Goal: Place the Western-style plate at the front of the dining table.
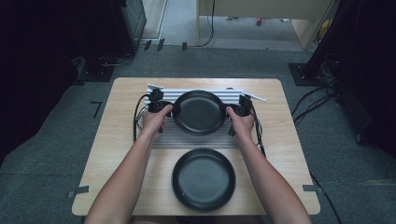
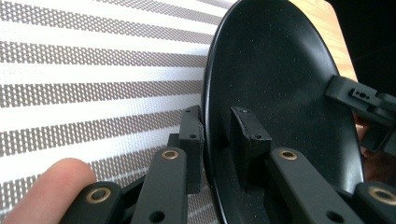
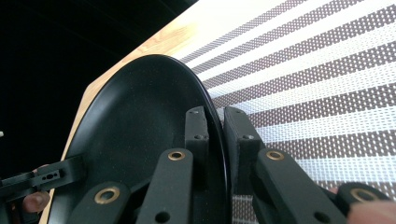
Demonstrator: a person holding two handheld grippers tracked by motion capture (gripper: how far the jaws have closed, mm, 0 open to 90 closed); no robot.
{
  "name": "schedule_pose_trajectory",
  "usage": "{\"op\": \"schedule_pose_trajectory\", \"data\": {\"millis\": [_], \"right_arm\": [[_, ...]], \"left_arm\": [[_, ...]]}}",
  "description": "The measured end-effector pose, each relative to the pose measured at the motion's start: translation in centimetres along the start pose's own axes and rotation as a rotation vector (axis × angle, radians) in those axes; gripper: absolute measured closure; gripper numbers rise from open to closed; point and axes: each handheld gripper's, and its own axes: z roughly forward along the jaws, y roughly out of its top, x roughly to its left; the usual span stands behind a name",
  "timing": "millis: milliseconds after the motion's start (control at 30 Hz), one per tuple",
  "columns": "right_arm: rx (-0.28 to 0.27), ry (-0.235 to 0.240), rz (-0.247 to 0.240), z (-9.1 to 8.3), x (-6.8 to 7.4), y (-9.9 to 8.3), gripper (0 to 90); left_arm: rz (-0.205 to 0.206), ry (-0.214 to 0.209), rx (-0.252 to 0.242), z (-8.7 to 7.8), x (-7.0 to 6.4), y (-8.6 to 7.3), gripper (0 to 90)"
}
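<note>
On the pale wooden table (image 1: 121,140) lies a grey-and-white striped woven mat (image 1: 187,139); over it a round black plate (image 1: 199,112) is pinched at opposite rims by left gripper (image 2: 219,140) and right gripper (image 3: 223,135), probably for balance, a second black plate (image 1: 203,179) nearer.

far plate (image 2: 280,93) cropped below in left gripper view, thumb (image 2: 46,186) blurred

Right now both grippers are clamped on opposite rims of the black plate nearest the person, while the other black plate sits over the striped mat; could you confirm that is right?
Not quite: the left gripper and right gripper grip the far plate, the one over the striped mat. The near plate lies ungripped on the bare wooden table. The high view shows this.
</note>
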Motion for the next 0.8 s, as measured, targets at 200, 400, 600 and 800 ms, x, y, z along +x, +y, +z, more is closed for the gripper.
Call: {"op": "schedule_pose_trajectory", "data": {"millis": [200,400,600,800], "right_arm": [[0.008,-0.015,0.0,0.6,-0.3,-0.1,80.8],[0.009,-0.043,-0.015,1.2,-0.2,-0.2,80.7],[0.036,-0.047,-0.019,1.6,-0.3,-0.6,80.5],[0.032,-0.086,-0.066,2.0,-0.1,-1.0,79.3]], "left_arm": [[-0.033,-0.005,0.014,0.6,0.6,0.0,76.3],[-0.074,0.007,0.009,1.3,1.4,-0.2,75.8],[-0.07,0.015,0.025,1.4,1.9,-0.5,75.6],[-0.081,0.024,0.038,1.7,2.2,-0.6,75.2]]}}
